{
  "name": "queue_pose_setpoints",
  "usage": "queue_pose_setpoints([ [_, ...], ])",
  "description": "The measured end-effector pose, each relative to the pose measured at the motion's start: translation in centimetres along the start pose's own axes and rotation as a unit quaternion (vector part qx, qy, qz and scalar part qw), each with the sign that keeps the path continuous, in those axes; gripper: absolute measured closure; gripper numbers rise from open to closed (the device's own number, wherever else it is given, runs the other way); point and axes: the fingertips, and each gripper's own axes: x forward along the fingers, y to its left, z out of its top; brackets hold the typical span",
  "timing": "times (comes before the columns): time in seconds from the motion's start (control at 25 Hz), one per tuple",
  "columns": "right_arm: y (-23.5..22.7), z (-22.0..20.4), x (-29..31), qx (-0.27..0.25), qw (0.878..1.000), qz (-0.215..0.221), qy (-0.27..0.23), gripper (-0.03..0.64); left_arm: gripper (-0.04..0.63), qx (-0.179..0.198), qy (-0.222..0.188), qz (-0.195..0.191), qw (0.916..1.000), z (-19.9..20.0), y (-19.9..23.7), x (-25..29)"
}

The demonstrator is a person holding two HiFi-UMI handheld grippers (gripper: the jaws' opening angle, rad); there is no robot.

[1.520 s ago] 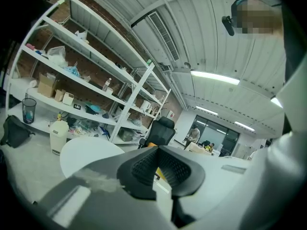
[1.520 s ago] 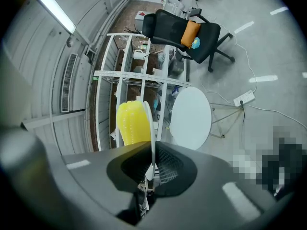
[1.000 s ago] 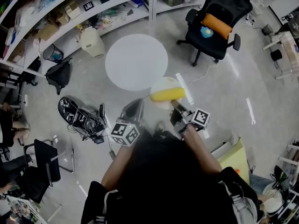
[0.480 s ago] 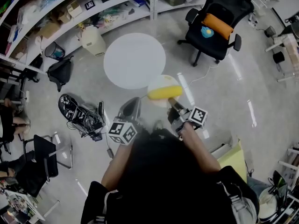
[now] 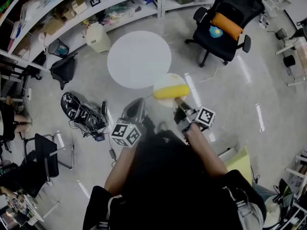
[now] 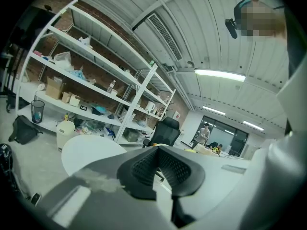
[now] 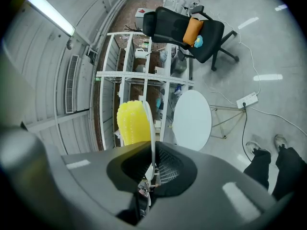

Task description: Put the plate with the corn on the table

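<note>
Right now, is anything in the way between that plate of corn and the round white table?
Nothing visible does. The plate with the corn, pinched in the right hand-held gripper, hangs right by the edge of the table.

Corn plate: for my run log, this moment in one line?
right gripper shut on plate | corn on plate | not yet on round table

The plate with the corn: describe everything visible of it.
The plate is round, pale, thin and smooth-looking. A yellow corn cob lies across its middle. The right gripper is shut on its near rim and holds it in the air. In that gripper's view the plate shows edge-on. In the head view it appears just off the near right edge of the round white table, not yet set down.
</note>
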Motion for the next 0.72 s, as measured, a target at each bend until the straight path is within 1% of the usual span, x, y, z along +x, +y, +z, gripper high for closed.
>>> queue_pose_setpoints([
  [0.32, 0.2, 1.1, 0.7, 0.0, 1.0, -0.006, -0.011, 0.591, 0.592, -0.009, 0.006, -0.016, 0.9998, 0.2, 0.8, 2.1],
  [0.72, 0.2, 2.5, 3.2, -0.002, 1.0, -0.004, -0.021, 0.591, 0.591, -0.003, 0.014, -0.038, 0.9992, 1.6, 2.9, 5.4],
])
